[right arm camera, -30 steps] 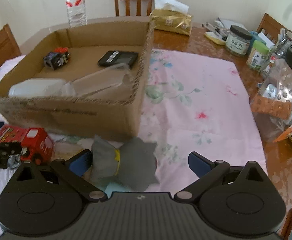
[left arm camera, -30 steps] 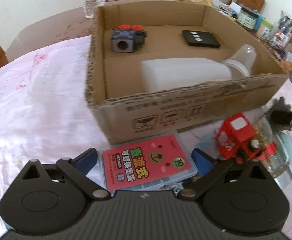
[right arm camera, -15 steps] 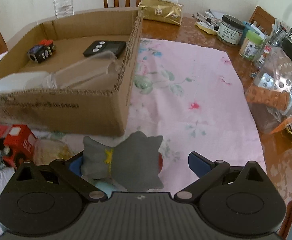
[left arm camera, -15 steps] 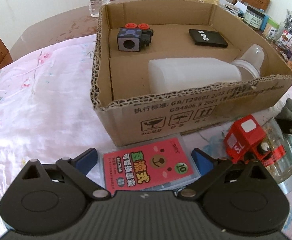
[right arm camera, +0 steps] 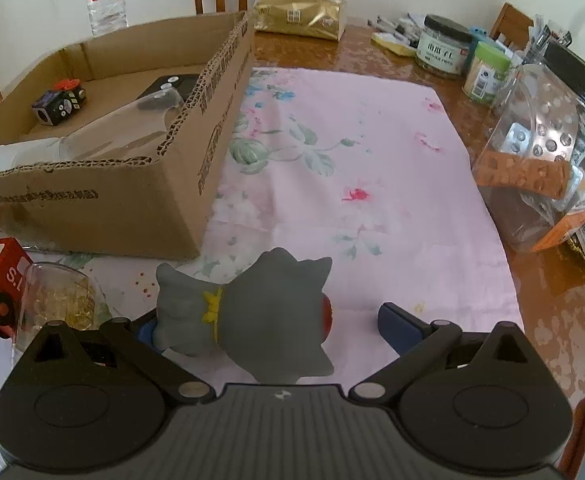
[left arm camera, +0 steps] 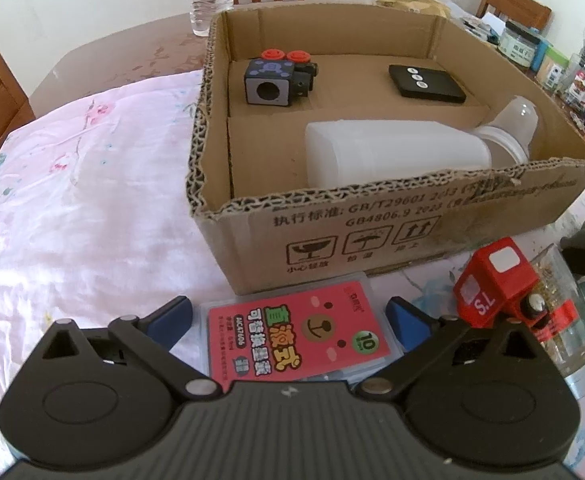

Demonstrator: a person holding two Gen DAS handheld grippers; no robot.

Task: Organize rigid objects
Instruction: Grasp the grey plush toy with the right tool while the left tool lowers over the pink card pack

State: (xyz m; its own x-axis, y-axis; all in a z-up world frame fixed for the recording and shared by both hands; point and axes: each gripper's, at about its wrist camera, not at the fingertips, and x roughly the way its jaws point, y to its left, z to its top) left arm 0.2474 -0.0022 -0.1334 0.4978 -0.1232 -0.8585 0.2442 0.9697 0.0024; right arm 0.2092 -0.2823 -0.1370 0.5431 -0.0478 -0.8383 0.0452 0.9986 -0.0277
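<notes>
We have three things in the cardboard box (left arm camera: 372, 216): toy block (left arm camera: 270, 82), black remote (left arm camera: 424, 84), white bottle (left arm camera: 396, 156). Near it on the counter, our left hand-held gripper (left arm camera: 288, 316) straddles the pink card case (left arm camera: 298, 336), jaws apart; our right hand-held gripper (right arm camera: 268, 320) gapes around the grey figurine (right arm camera: 252, 320). Red truck (left arm camera: 496, 286) and glass (right arm camera: 58, 300) remain.

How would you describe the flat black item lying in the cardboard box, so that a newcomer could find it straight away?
Start at the open cardboard box on the pink floral tablecloth. Inside, look to the far right corner, beyond the white plastic bottle that lies on its side. There lies a black remote: it is flat with a row of three pale round buttons, unlike the blocky toy with red knobs at far left.
</notes>
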